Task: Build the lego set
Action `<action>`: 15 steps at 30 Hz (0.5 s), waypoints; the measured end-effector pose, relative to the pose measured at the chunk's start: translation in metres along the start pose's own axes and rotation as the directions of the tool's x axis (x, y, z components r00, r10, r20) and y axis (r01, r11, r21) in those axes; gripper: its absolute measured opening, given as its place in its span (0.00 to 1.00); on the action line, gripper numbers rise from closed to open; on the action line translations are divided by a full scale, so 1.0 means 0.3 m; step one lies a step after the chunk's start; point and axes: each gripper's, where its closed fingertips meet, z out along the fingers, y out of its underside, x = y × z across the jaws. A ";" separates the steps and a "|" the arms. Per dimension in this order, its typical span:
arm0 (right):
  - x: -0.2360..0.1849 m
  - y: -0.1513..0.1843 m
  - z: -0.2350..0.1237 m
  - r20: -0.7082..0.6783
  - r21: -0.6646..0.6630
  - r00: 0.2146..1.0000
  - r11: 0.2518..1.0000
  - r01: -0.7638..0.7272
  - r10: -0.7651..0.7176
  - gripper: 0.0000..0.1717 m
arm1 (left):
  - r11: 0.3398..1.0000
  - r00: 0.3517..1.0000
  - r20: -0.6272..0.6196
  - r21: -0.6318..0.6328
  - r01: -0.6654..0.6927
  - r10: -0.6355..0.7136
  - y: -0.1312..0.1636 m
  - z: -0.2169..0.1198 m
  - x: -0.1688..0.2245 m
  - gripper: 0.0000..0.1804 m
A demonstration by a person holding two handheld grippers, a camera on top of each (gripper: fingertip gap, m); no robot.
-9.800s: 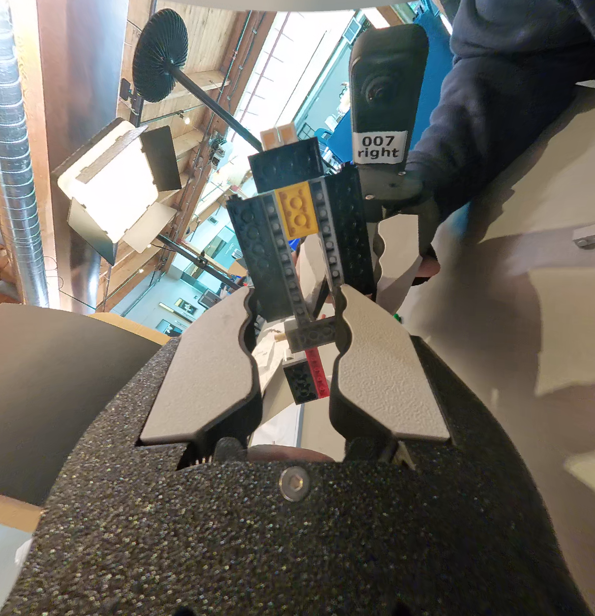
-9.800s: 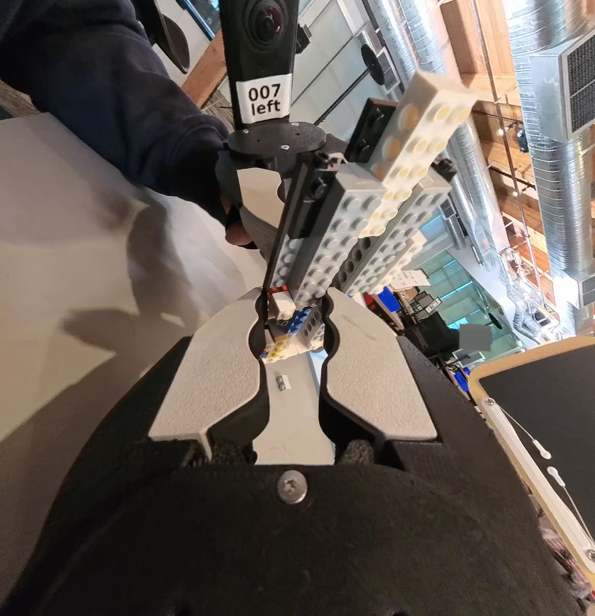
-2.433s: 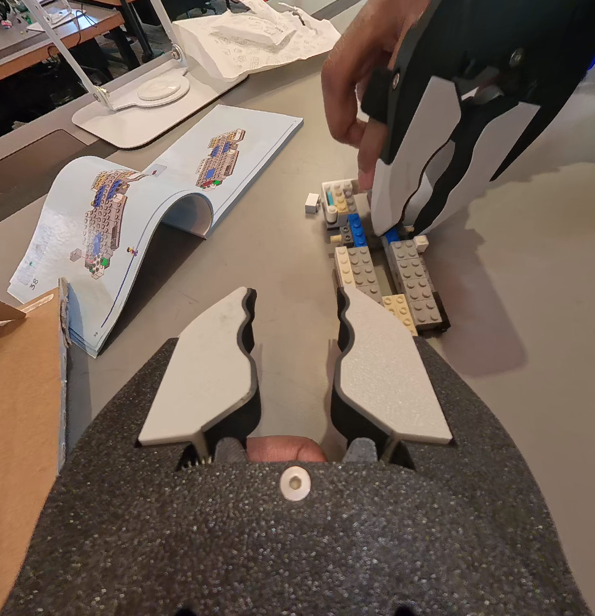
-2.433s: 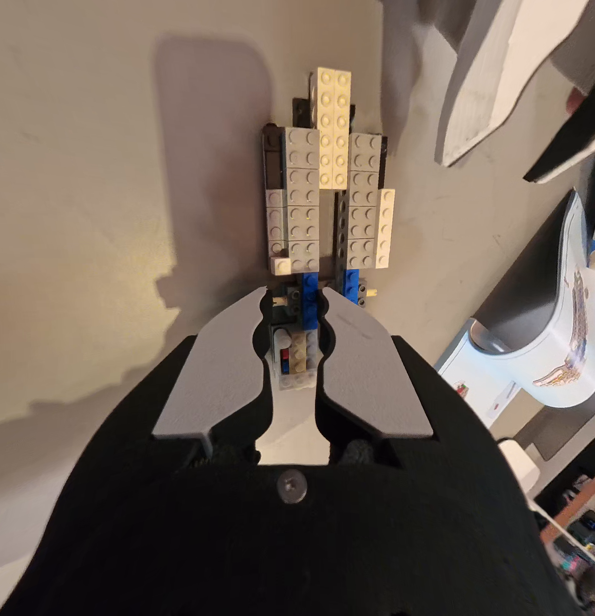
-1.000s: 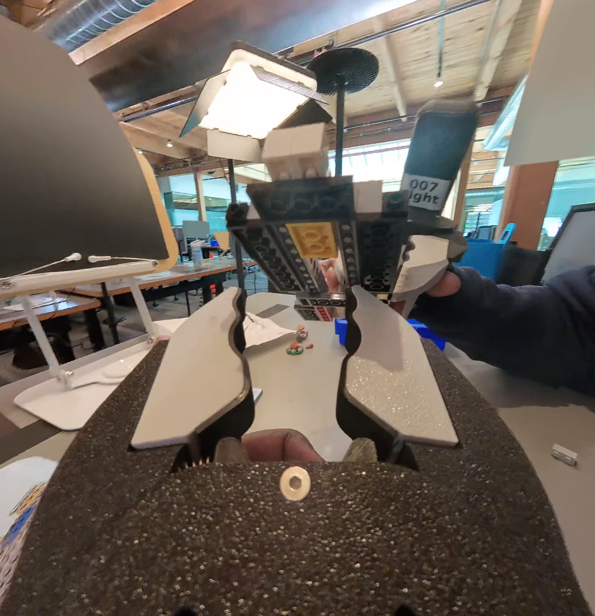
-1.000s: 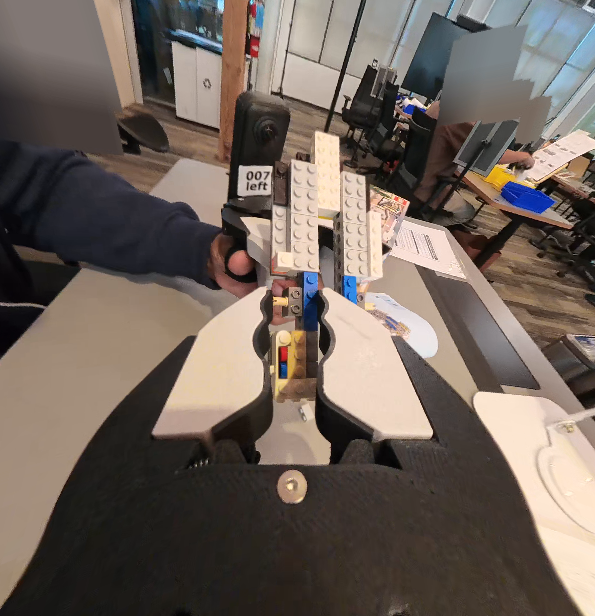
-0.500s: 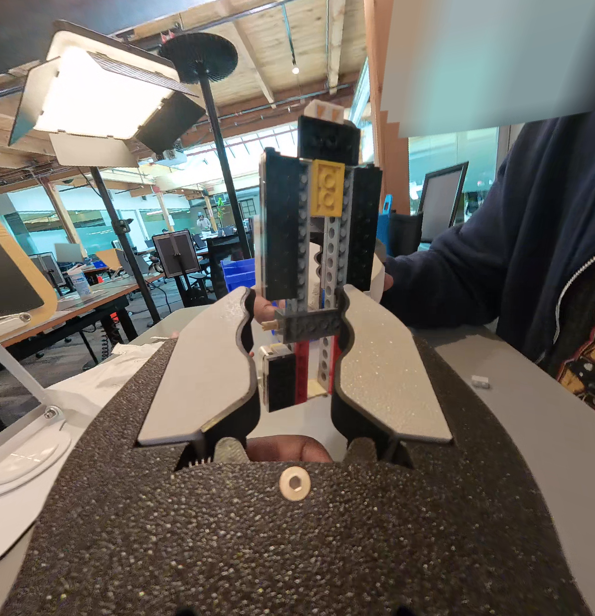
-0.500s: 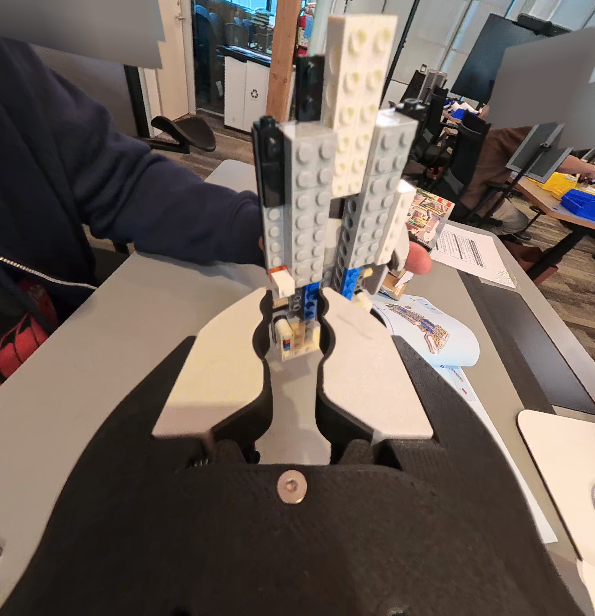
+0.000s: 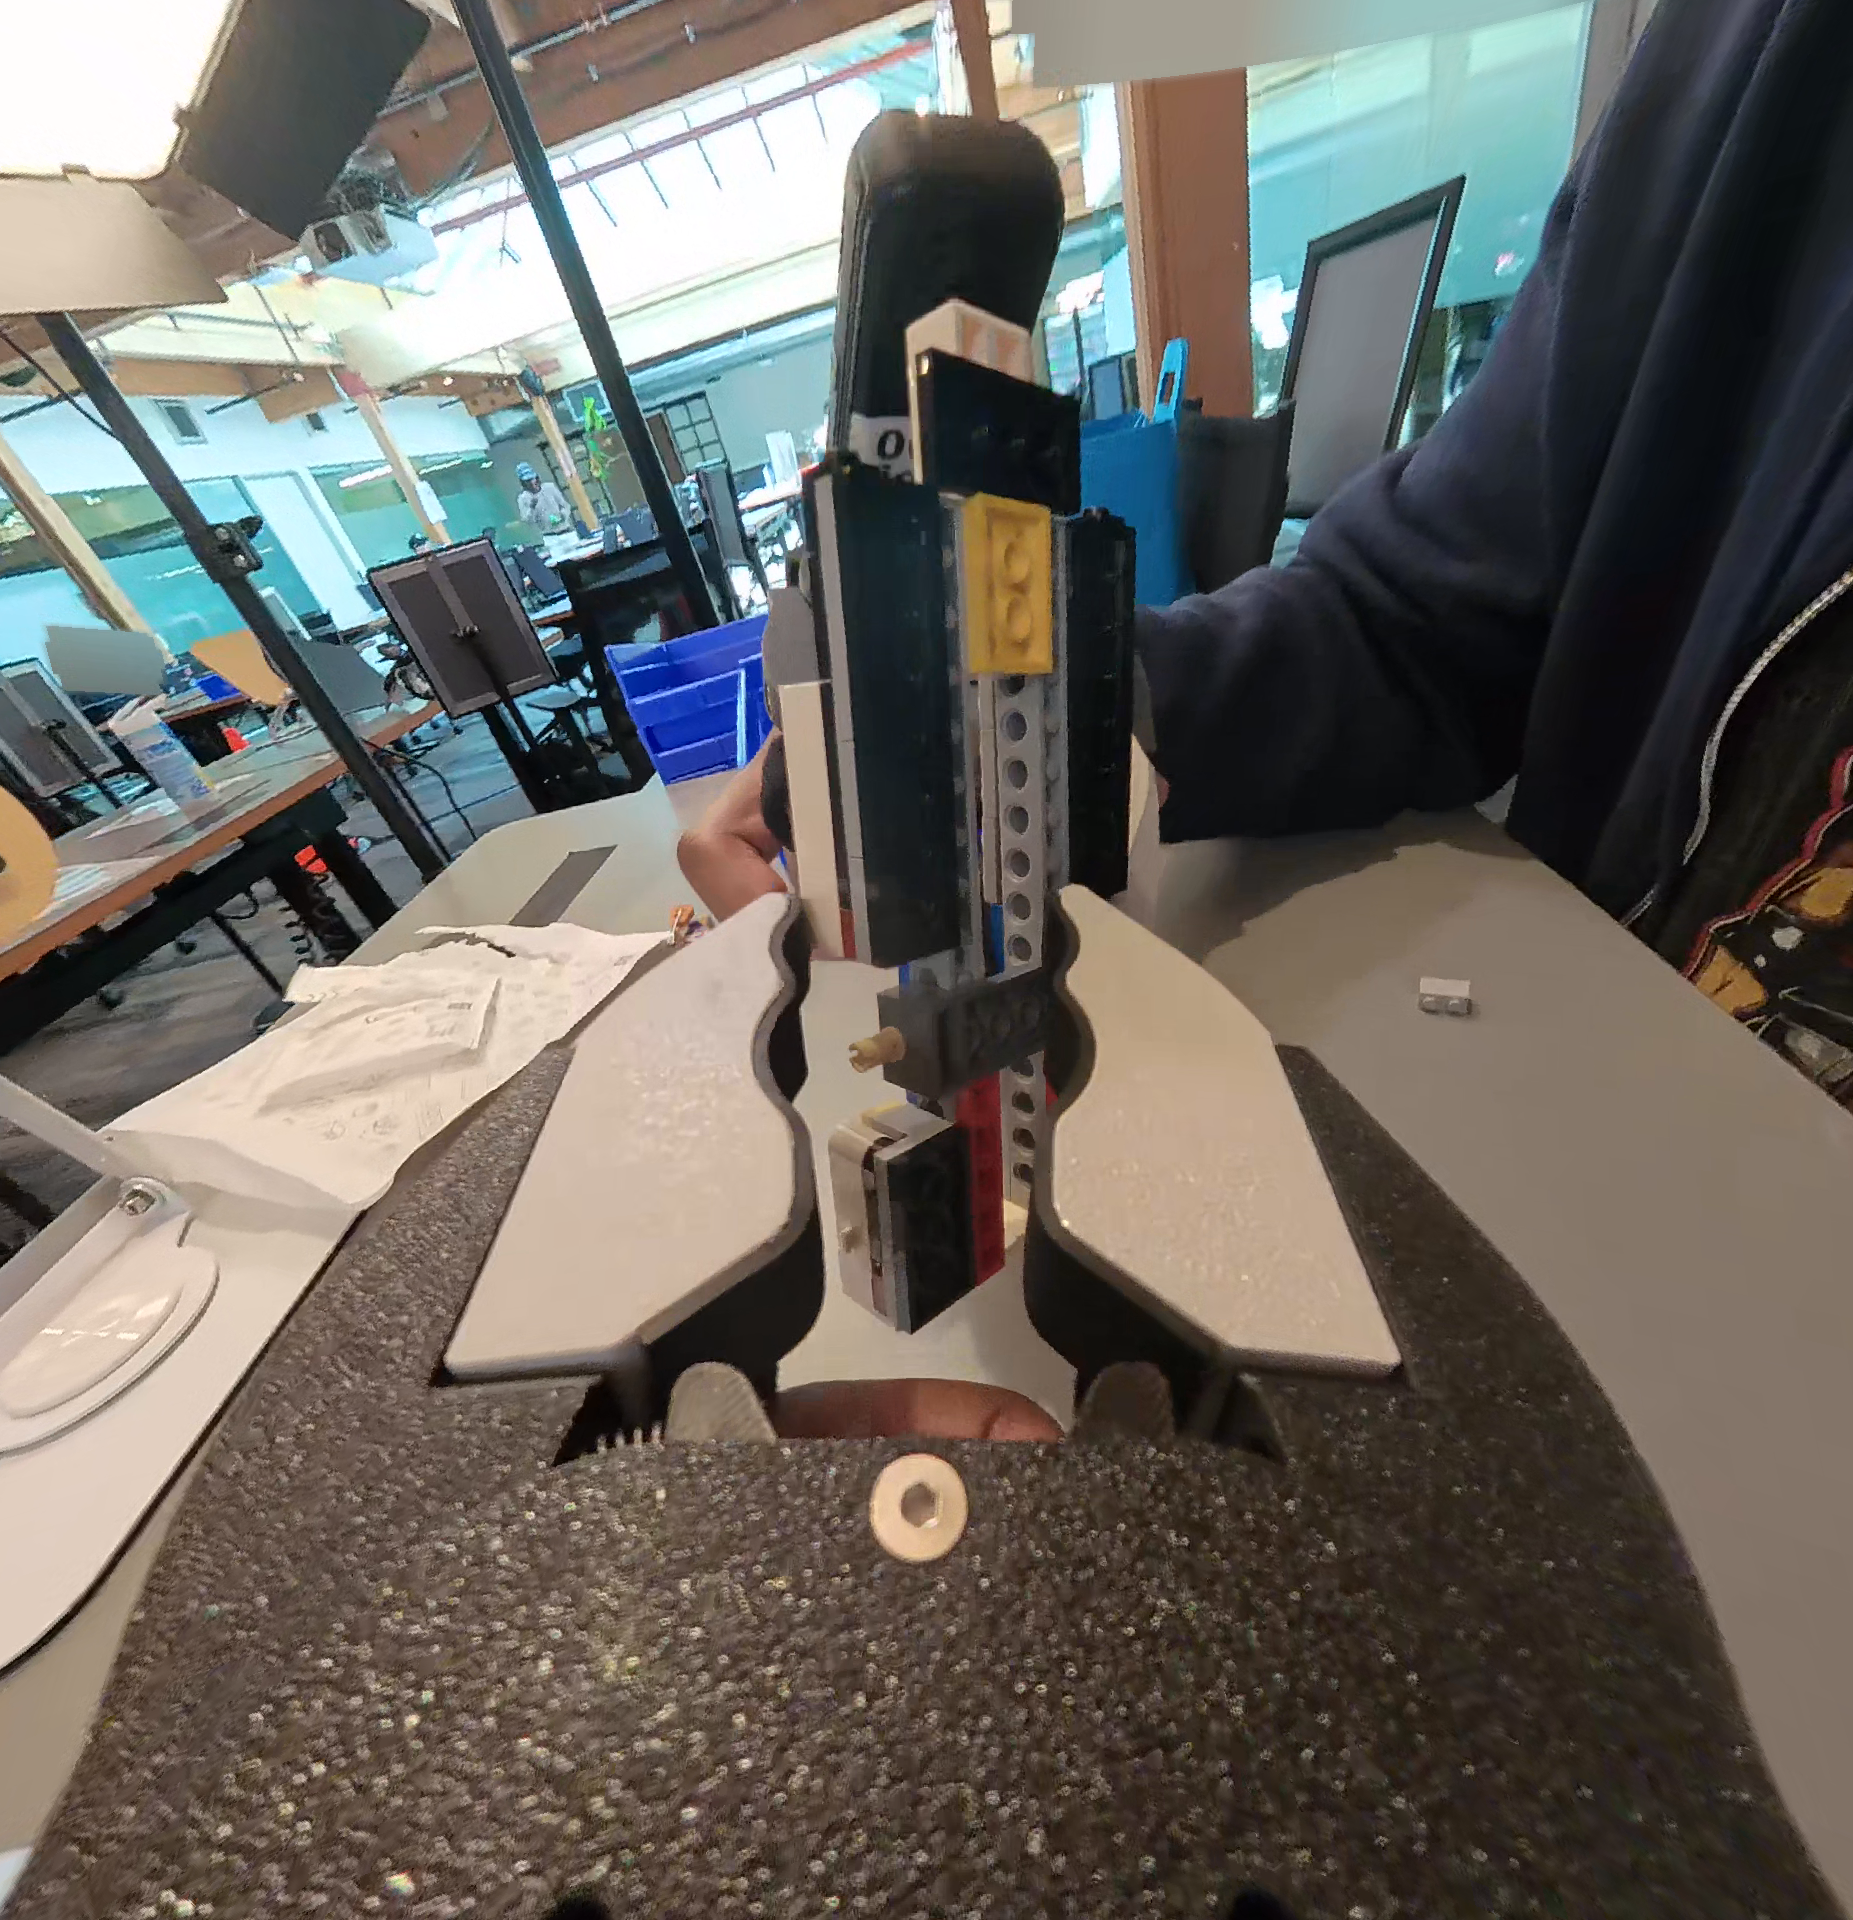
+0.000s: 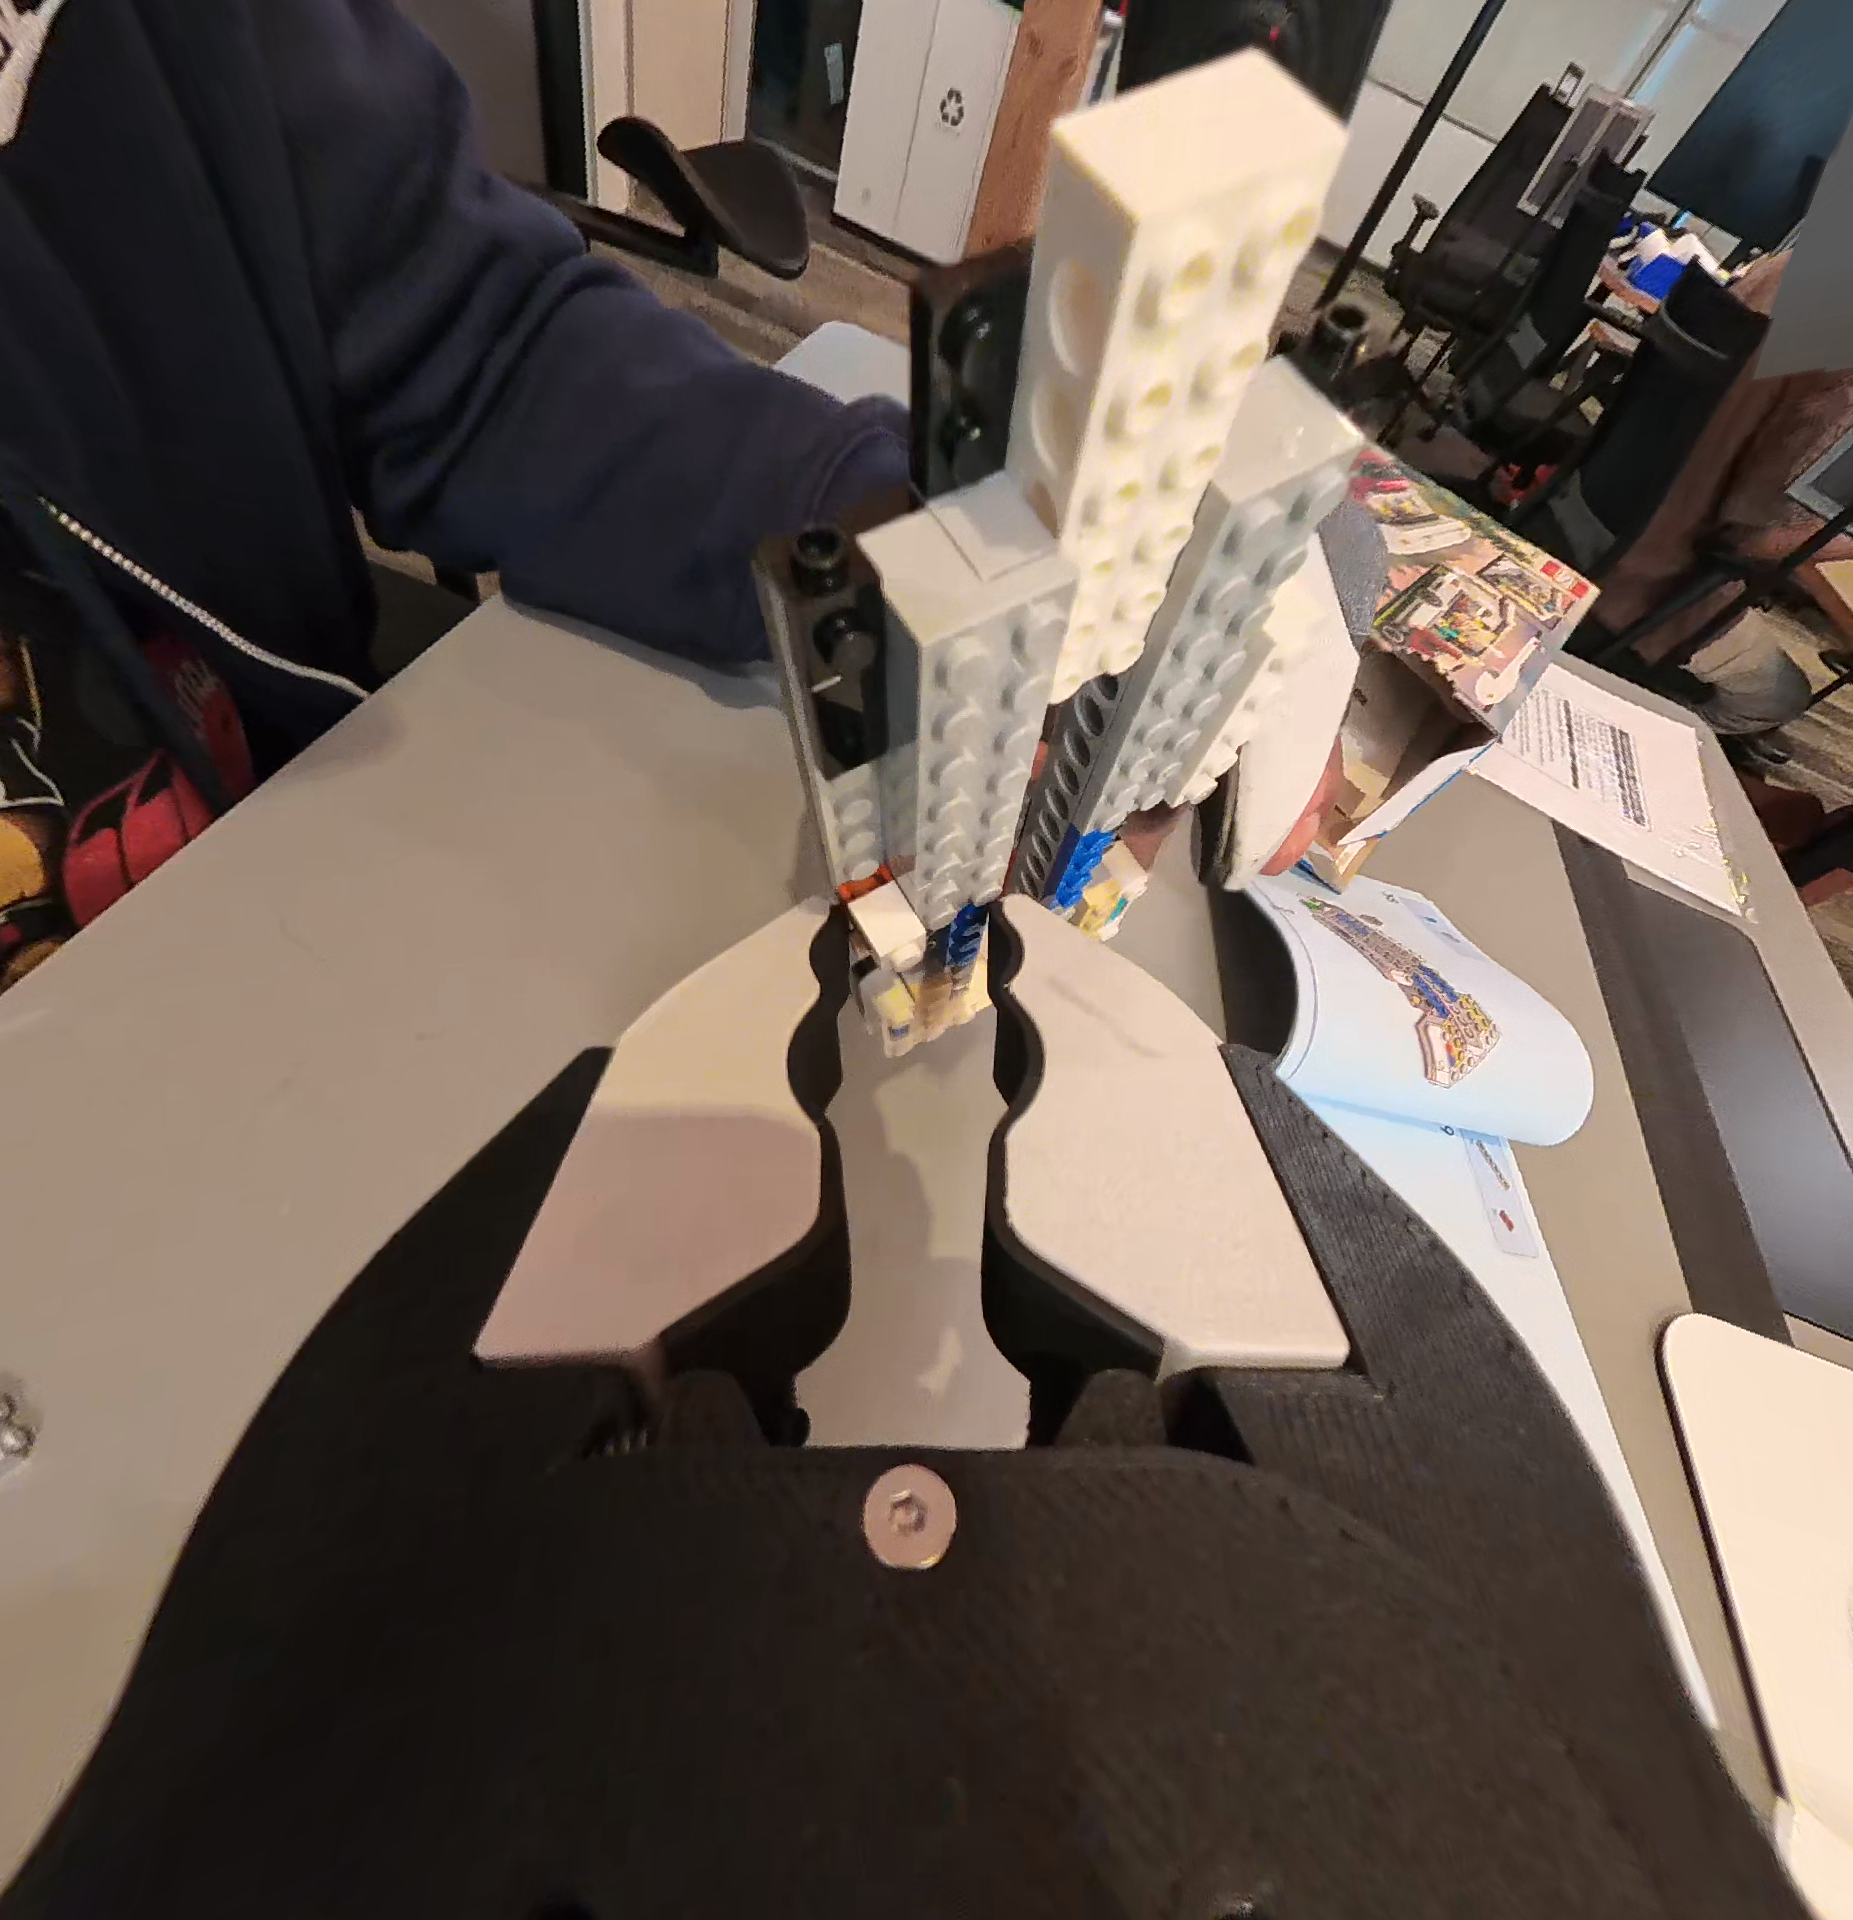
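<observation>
- A brick model (image 9: 953, 727) of hard, studded plastic stands upright in the air above a smooth grey table (image 9: 1421, 1091), held between two hand-held grippers that face each other.
- From the left gripper's side, the model shows flat black plates, a square yellow brick and a long light grey beam with round holes. A red strip and a dark grey block with a tan peg sit low down.
- From the right gripper's side, the model (image 10: 1057, 675) shows knobbly light grey and cream-white bricks, with blue pieces at its narrow foot.
- The right gripper (image 10: 917, 935) is narrowly closed. Its matte pale fingers press on both sides of the model's thin lower end.
- The left gripper (image 9: 927, 935) is about half open around the model. One pad lies against the holed beam and the other fingertip meets the corner of a white strip. Whether they squeeze it, I cannot tell.
- A small grey brick (image 9: 1447, 995) lies alone on the table. Crumpled white paper (image 9: 413, 1029) and a curled, glossy booklet (image 10: 1441, 1018) lie off to the sides.
- About two seconds ago the model lay flat on the table. It has since been lifted upright, and the left gripper's fingers have drawn closer together.
</observation>
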 end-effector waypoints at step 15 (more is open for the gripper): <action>-0.029 0.086 0.011 0.027 -0.169 0.994 0.980 0.109 -0.106 0.15 | 0.954 0.961 0.082 -0.171 -0.246 0.263 0.052 0.025 0.042 0.33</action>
